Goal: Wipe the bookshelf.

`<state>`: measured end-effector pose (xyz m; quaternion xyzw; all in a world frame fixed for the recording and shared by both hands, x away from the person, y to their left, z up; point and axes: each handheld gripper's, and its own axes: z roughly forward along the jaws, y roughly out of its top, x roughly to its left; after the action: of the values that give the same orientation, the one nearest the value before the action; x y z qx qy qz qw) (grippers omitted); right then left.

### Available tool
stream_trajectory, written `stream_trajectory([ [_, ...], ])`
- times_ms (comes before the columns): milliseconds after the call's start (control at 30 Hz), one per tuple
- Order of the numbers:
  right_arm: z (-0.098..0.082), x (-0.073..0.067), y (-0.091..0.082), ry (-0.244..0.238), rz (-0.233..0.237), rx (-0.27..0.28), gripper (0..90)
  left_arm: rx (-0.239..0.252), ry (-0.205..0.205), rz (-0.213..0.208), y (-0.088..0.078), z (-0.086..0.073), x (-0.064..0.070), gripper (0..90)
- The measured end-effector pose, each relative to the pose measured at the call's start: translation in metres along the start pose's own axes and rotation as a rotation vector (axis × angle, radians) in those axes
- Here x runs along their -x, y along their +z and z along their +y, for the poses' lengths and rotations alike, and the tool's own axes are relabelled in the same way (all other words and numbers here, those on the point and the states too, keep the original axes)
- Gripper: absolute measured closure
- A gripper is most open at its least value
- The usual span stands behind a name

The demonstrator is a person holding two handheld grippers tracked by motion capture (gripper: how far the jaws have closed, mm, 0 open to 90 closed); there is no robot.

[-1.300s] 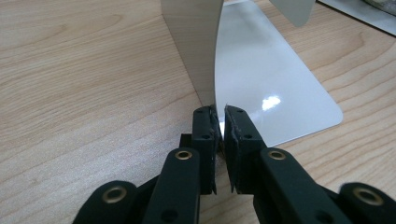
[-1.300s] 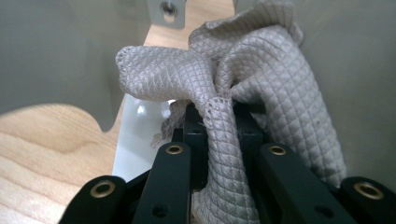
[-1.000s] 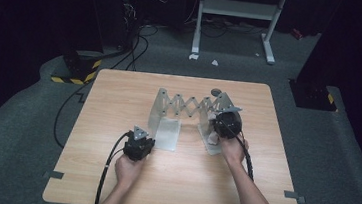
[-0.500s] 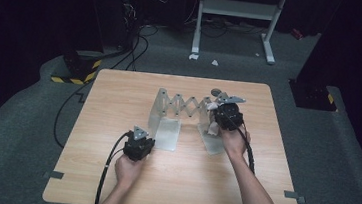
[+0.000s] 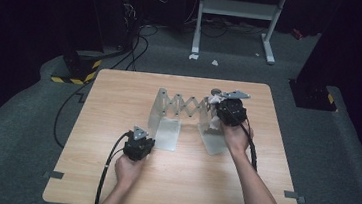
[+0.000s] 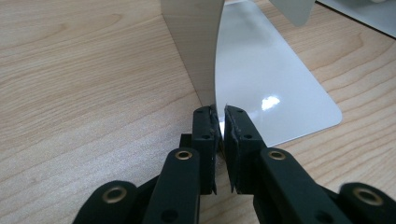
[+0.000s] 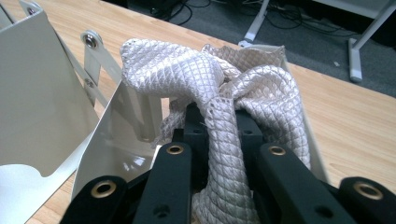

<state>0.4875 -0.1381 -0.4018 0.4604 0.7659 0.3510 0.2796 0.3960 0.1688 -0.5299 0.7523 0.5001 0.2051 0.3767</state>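
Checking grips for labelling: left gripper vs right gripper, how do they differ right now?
The left gripper pinches the thin edge of the metal rack's near panel; the right gripper clamps a bunched quilted cloth. Left sits low at the table; right is raised over the rack's far end. Both are shut.

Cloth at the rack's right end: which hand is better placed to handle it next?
Right. The right tool is shut on the cloth there; the left tool is clamped on the rack's left plate, steadying it.
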Motion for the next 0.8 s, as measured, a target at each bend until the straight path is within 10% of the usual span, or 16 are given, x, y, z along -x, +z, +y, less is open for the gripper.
stream_trajectory([
  [800,-0.033,0.009,-0.033,-0.006,0.003,0.029,80.0,0.0,0.0,0.0,0.0,0.0,0.0,82.4],
])
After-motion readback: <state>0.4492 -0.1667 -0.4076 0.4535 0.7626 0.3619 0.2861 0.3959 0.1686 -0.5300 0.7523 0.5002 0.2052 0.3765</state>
